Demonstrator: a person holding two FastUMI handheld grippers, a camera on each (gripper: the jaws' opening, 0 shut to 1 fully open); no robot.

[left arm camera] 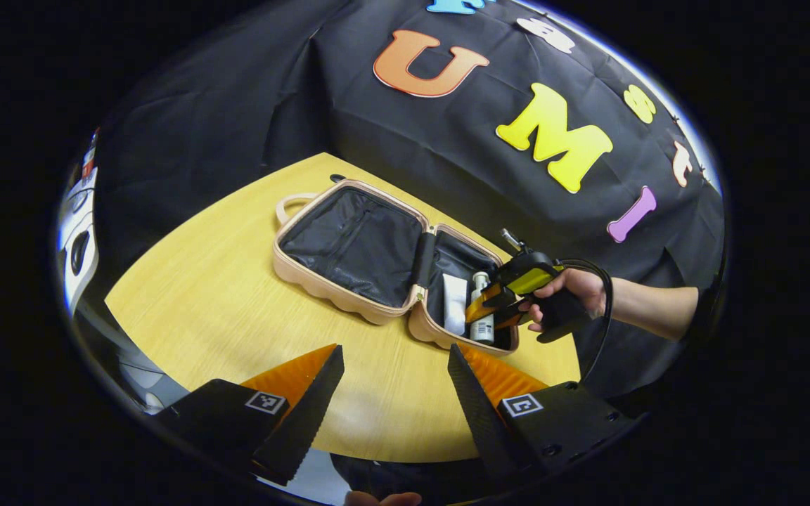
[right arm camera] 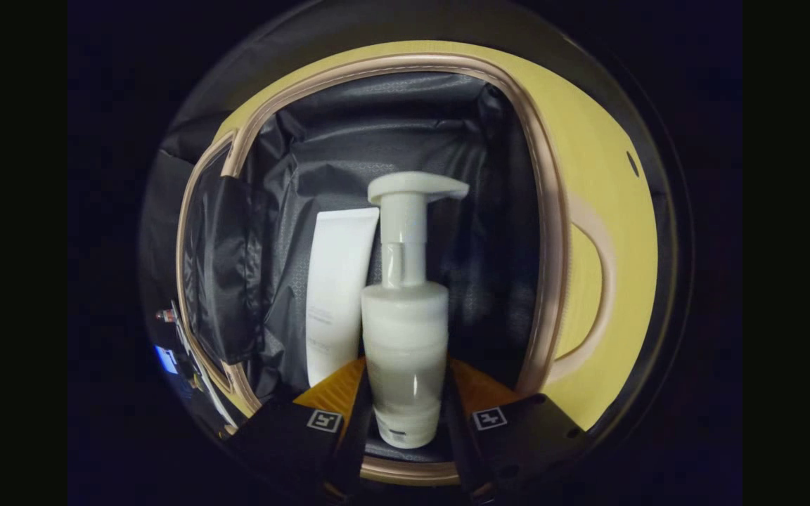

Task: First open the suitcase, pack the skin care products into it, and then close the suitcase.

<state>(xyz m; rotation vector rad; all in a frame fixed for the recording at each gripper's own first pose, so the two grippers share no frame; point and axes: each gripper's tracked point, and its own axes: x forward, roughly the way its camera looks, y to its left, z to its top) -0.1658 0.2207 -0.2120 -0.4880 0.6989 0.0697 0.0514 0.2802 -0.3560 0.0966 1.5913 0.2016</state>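
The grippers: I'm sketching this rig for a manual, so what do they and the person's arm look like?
The right gripper has a black pistol handle and a yellow-and-black body, with a black cable looping back past the hand. The forearm is bare, no sleeve visible. The left gripper has tapered fingers with serrated inner edges, each on a black block bearing a square black-and-white marker.

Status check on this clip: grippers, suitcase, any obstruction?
Left gripper open, hovering over table. Right gripper shut on pump bottle, inside open suitcase beside white tube. Nothing in the way.
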